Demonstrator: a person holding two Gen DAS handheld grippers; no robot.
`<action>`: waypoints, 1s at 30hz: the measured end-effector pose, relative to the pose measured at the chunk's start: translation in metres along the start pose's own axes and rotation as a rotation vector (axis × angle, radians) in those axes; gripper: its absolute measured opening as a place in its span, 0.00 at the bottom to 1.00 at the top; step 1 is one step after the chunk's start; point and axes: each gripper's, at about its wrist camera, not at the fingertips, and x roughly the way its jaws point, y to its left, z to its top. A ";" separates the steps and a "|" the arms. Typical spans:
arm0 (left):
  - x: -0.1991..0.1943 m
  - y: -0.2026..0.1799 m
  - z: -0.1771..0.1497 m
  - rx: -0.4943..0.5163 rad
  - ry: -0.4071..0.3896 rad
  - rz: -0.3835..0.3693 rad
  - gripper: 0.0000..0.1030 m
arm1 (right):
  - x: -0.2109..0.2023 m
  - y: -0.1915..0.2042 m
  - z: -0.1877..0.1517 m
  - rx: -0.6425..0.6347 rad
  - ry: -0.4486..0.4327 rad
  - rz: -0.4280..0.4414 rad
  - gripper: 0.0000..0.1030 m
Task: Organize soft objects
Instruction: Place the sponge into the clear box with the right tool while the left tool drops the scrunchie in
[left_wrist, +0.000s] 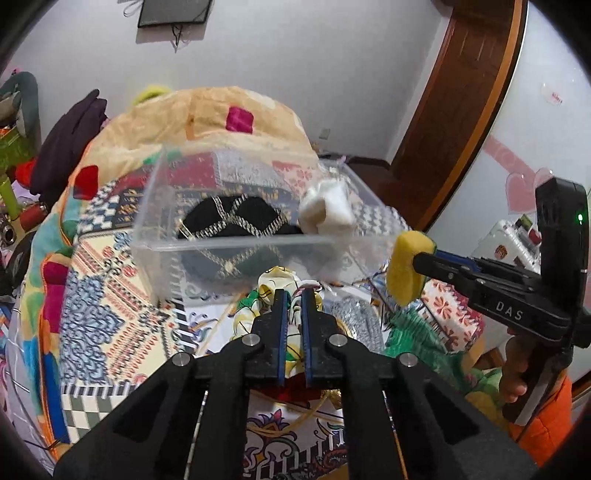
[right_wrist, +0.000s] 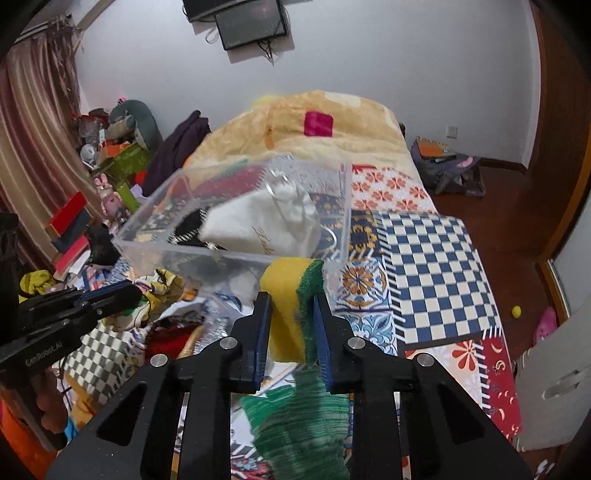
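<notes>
A clear plastic box (left_wrist: 236, 243) (right_wrist: 236, 254) stands on the patterned bed. Inside lie a white drawstring pouch (left_wrist: 327, 210) (right_wrist: 266, 225) and a black cloth with gold trim (left_wrist: 236, 218). My right gripper (right_wrist: 291, 299) is shut on a yellow sponge with a green scouring side (right_wrist: 291, 295) (left_wrist: 408, 271), held just before the box's near right corner. My left gripper (left_wrist: 293, 295) is nearly shut around a floral scarf (left_wrist: 280, 284) that lies in front of the box; it shows at the left of the right wrist view (right_wrist: 125, 291).
A green knitted cloth (right_wrist: 299, 417) (left_wrist: 417, 332) and a red cloth (right_wrist: 173, 336) lie on the bed near me. A folded beige blanket (left_wrist: 221, 110) is behind the box. Clutter and a dark garment (right_wrist: 181, 147) sit to the left. Wooden floor and door lie right.
</notes>
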 end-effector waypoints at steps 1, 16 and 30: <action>-0.005 0.001 0.002 -0.003 -0.014 0.001 0.06 | -0.004 0.002 0.002 -0.005 -0.012 0.003 0.20; -0.047 0.008 0.056 0.010 -0.184 0.020 0.06 | -0.021 0.026 0.045 -0.067 -0.156 0.013 0.20; 0.016 0.017 0.072 0.020 -0.121 0.100 0.06 | 0.028 0.011 0.050 0.003 -0.080 -0.065 0.20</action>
